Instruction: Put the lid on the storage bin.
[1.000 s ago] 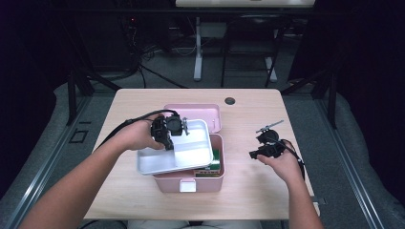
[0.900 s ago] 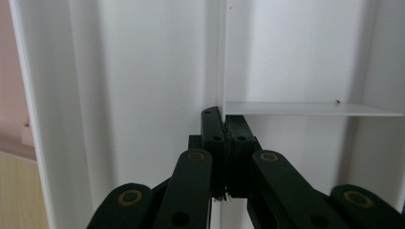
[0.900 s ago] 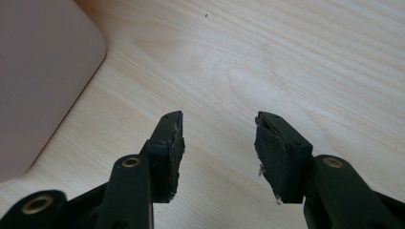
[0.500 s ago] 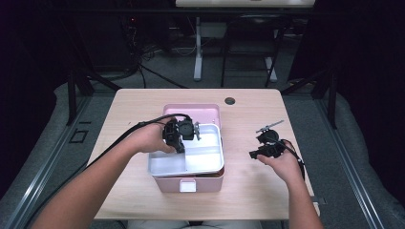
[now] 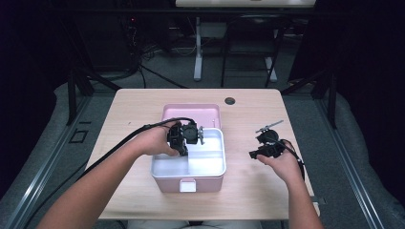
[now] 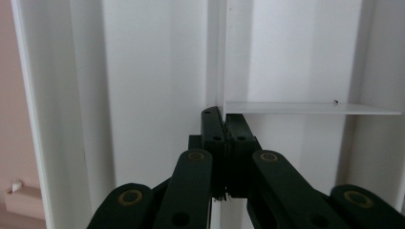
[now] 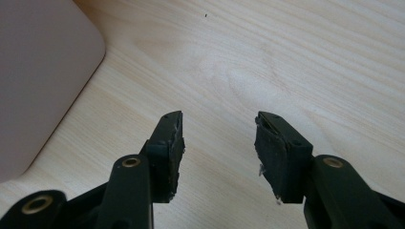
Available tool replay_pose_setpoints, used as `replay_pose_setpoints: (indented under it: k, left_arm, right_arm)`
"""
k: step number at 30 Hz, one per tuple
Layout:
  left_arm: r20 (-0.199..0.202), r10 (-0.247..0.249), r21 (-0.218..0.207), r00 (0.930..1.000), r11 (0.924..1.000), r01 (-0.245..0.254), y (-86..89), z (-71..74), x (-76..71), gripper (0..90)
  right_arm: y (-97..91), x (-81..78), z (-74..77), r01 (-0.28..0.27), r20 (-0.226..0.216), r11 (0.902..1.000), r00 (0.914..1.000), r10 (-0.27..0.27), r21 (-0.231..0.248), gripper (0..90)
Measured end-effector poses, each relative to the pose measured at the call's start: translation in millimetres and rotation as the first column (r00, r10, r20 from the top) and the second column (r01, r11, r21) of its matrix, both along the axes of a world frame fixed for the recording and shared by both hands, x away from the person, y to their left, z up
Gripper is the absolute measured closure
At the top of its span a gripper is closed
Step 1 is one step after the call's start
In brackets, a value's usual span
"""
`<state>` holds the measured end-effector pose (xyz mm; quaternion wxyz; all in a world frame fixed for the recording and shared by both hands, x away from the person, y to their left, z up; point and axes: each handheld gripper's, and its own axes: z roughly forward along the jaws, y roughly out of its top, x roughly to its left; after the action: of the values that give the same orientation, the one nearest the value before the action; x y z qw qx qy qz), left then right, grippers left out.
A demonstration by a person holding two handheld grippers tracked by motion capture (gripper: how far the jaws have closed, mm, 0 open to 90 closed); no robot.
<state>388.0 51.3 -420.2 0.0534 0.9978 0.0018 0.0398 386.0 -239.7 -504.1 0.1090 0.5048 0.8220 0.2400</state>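
The left tool (image 5: 184, 141), held in the person's left hand (image 5: 155, 140), sits over the white tray (image 5: 210, 164), which rests in the top of the pink box (image 5: 188, 183) near the middle of the surface (image 5: 138, 102), a little toward the front edge. In the left tool's own view its jaws are pressed together on the thin upright divider (image 6: 217, 57) of the tray, right where a second, crosswise wall (image 6: 310, 109) meets it; the tool (image 6: 224, 138) has the tray pinched by that wall. The box's pink lid (image 5: 191, 113) lies flat just behind the box, toward the far edge. The tray's long axis runs from the left edge to the right edge of the surface, in line with the box, and its rim looks level with the box's rim, so the tray seems seated or nearly so; the move that matters next is probably letting go of the divider and lifting straight up. The right tool (image 5: 265, 145) is held well apart, toward the right edge, with its jaws about half open and nothing between them (image 7: 217, 143), only bare wood below. The left hand is plainly the nearer one to the tray.
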Motion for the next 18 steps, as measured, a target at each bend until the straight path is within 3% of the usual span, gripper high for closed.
replay_pose_setpoints:
  k: [18]
  left_arm:
    - [0.001, -0.054, 0.017, 0.9986, 0.9984, 0.054, 0.8, -7.2, -4.2, 89.1]
  right_arm:
    - [0.8, -0.3, -0.4, -0.001, -0.004, 1.0000, 1.0000, 0.001, -0.007, 52.0]
